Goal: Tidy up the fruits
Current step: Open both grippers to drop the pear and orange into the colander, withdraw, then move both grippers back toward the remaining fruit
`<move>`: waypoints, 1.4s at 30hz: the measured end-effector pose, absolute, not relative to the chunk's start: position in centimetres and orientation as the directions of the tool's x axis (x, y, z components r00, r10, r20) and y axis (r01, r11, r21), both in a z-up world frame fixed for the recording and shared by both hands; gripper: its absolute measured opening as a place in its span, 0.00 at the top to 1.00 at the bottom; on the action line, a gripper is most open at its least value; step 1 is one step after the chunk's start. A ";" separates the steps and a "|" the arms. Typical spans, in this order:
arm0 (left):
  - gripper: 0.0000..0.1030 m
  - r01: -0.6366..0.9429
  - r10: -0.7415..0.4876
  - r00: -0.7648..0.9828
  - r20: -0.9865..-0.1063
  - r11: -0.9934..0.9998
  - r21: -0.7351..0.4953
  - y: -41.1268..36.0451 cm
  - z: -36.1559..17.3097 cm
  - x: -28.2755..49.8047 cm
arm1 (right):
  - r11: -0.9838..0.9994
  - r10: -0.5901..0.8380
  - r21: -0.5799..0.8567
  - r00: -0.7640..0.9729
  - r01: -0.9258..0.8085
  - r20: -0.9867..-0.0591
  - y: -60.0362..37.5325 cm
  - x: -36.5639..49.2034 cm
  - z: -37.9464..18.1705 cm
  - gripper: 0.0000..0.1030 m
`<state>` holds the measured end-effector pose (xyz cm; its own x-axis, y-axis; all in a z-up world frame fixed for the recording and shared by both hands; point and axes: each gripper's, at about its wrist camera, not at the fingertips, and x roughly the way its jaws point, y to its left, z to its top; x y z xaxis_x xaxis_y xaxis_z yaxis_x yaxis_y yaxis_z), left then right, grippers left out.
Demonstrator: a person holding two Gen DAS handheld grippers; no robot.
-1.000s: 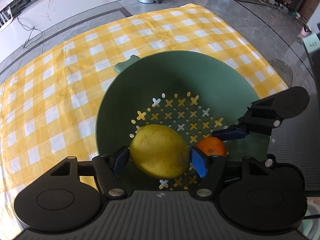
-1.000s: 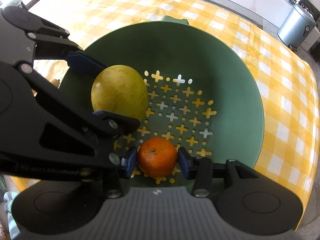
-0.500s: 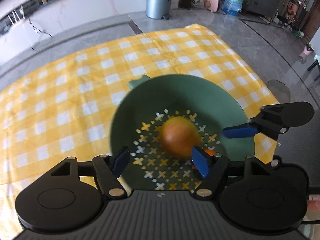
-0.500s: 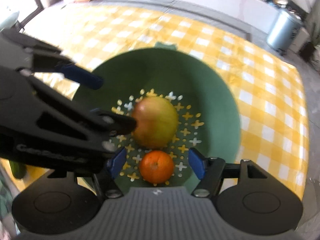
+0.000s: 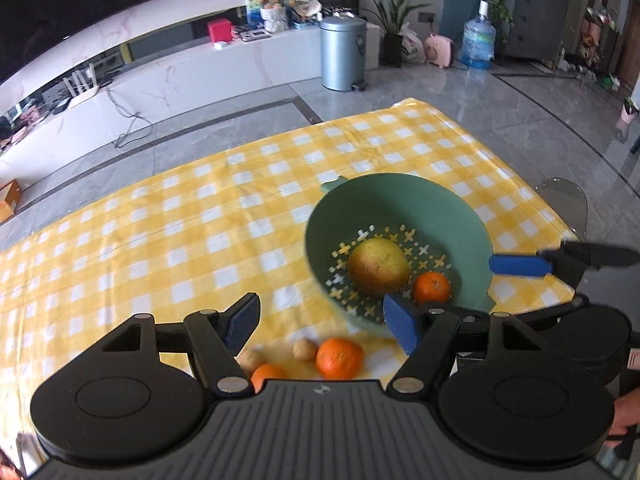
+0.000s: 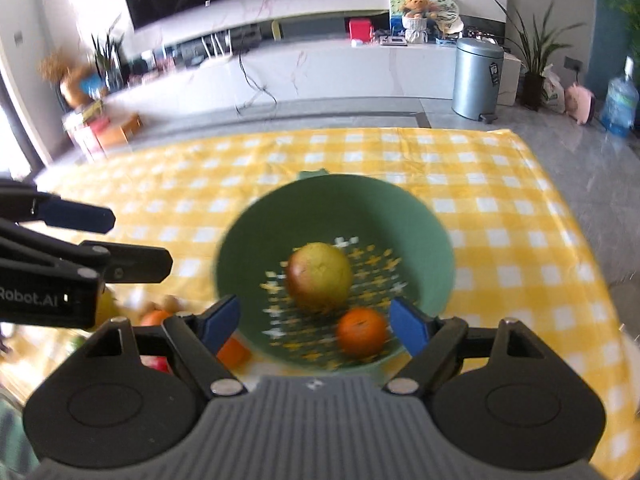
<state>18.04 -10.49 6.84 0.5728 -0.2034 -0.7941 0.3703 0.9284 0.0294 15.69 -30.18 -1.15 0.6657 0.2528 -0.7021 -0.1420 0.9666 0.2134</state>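
Observation:
A green colander [image 5: 448, 216] [image 6: 280, 208] stands on the yellow checked cloth. Inside it lie a yellow-green pear [image 5: 378, 266] [image 6: 320, 276] and a small orange [image 5: 431, 288] [image 6: 362, 332]. My left gripper [image 5: 322, 326] is open above the cloth, left of the colander, with nothing between its fingers. My right gripper [image 6: 314, 322] hangs above the colander's near rim; its jaws are opening and hold nothing. Loose on the cloth near the colander lie another orange [image 5: 339, 358], a second orange [image 5: 266, 374] and two walnuts [image 5: 304, 350].
The cloth [image 5: 160, 240] covers the table up to its far and right edges. A person's hand [image 5: 624, 420] shows at the right. More fruit [image 6: 154, 316] lies blurred at the left in the right wrist view. Beyond the table are a floor, a metal bin [image 5: 344, 52] and a white counter.
Both grippers let go of their fruit, the pear and the small orange, and drew back and up from the colander. The pear rolled to the middle. Loose fruit came into view.

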 end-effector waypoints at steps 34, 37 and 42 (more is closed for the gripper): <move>0.20 0.251 -0.067 0.573 -0.817 0.963 0.097 4.3 0.8 12.9 | 0.920 0.392 0.299 0.643 -0.254 -0.657 -18.3 8.9 -6.9 0.28; 0.20 0.250 -0.063 0.568 -0.821 0.963 0.100 4.6 0.2 13.1 | 0.910 0.414 0.324 0.614 -0.260 -0.672 -17.6 9.4 -7.5 0.35; 0.20 0.250 -0.058 0.564 -0.823 0.963 0.104 4.8 -0.6 13.6 | 0.905 0.424 0.338 0.578 -0.257 -0.697 -16.8 10.1 -8.4 0.43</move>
<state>13.56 4.78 -0.58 0.5643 -0.0580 -0.8235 0.2502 0.9626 0.1037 10.09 -16.79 -8.42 0.5778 0.4243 -0.6972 -0.2565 0.9054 0.3384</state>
